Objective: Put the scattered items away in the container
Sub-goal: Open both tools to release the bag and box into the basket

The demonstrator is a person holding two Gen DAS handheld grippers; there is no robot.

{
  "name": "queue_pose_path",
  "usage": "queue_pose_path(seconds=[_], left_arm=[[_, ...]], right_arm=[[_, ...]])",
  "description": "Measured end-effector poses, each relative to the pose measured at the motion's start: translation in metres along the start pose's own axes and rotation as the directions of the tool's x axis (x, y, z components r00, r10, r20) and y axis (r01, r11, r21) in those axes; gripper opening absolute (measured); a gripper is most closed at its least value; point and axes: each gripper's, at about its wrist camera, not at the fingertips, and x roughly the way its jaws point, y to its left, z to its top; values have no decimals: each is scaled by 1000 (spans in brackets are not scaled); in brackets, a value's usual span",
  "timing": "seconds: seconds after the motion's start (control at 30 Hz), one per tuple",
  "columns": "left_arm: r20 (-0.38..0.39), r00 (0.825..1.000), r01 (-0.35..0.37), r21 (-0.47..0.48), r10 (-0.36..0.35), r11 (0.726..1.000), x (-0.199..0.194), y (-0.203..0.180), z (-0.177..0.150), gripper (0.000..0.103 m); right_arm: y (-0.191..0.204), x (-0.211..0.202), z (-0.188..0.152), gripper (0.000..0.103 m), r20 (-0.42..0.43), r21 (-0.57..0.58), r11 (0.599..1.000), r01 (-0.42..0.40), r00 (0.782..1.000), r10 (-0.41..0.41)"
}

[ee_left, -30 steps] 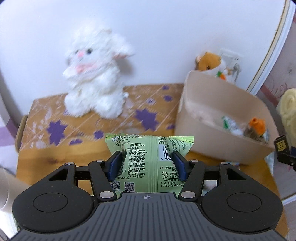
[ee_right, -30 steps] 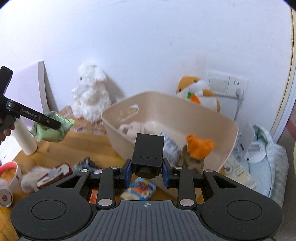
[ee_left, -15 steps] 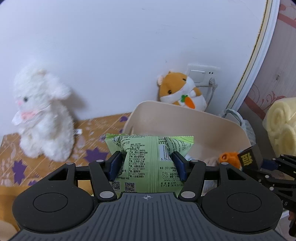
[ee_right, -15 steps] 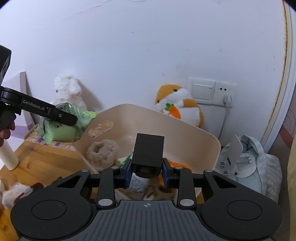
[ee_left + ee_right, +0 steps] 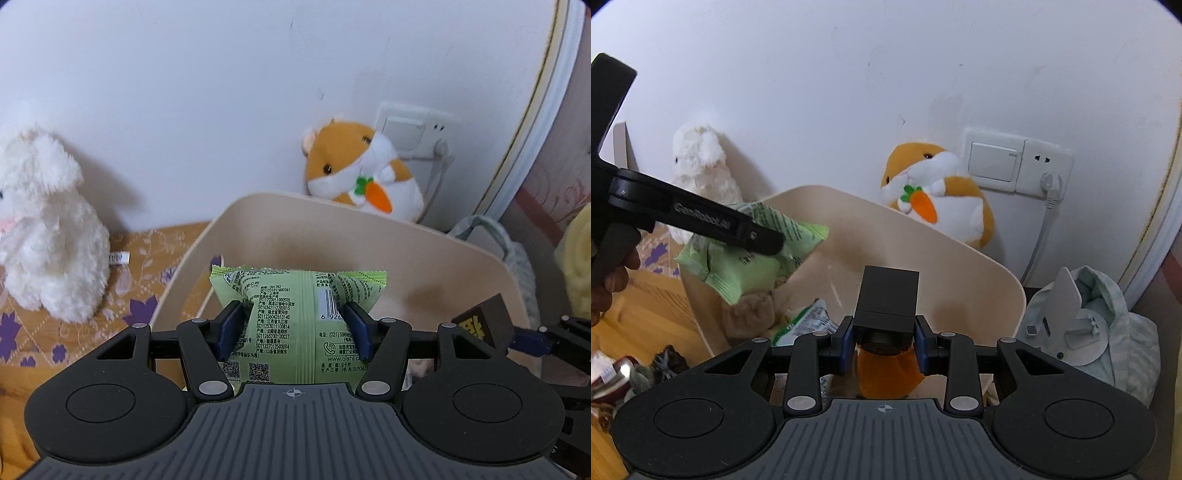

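My left gripper [image 5: 293, 325] is shut on a green snack packet [image 5: 295, 314] and holds it above the left part of the beige tub [image 5: 369, 236]. In the right wrist view the packet [image 5: 746, 258] hangs over the tub's left rim [image 5: 960, 254]. My right gripper [image 5: 884, 341] is shut on a small black box [image 5: 886, 299] above the tub's near side; the box also shows in the left wrist view [image 5: 484, 325]. Inside the tub lie another green packet [image 5: 805, 325], a beige plush piece [image 5: 750, 314] and an orange toy [image 5: 886, 373].
A white plush rabbit [image 5: 44, 229] sits on a patterned cloth [image 5: 140, 266] left of the tub. An orange hamster plush [image 5: 362, 170] leans on the wall behind it, by a socket [image 5: 1015, 158]. A pale cloth with a white stand [image 5: 1078, 325] lies to the right. Loose items [image 5: 628, 373] lie at front left.
Both grippers have moved toward and over the tub. The green packet went from above the table to above the tub's left part. The black box now hangs over the tub's near side.
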Motion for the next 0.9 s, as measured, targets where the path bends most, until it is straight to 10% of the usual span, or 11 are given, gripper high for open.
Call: queue_pose_path(seconds=[0.13, 0.63, 0.9], left_arm=[[-16, 1000, -16, 14, 16, 1000, 6, -5, -7, 62], [9, 1000, -17, -2, 17, 1000, -27, 5, -20, 80], [57, 997, -60, 0, 60, 998, -69, 37, -40, 82]], right_arm=[[-3, 6, 0, 31, -19, -12, 1000, -8, 1000, 8], [6, -21, 0, 97, 31, -38, 999, -8, 999, 9], [16, -41, -7, 103, 50, -21, 1000, 3, 999, -2]])
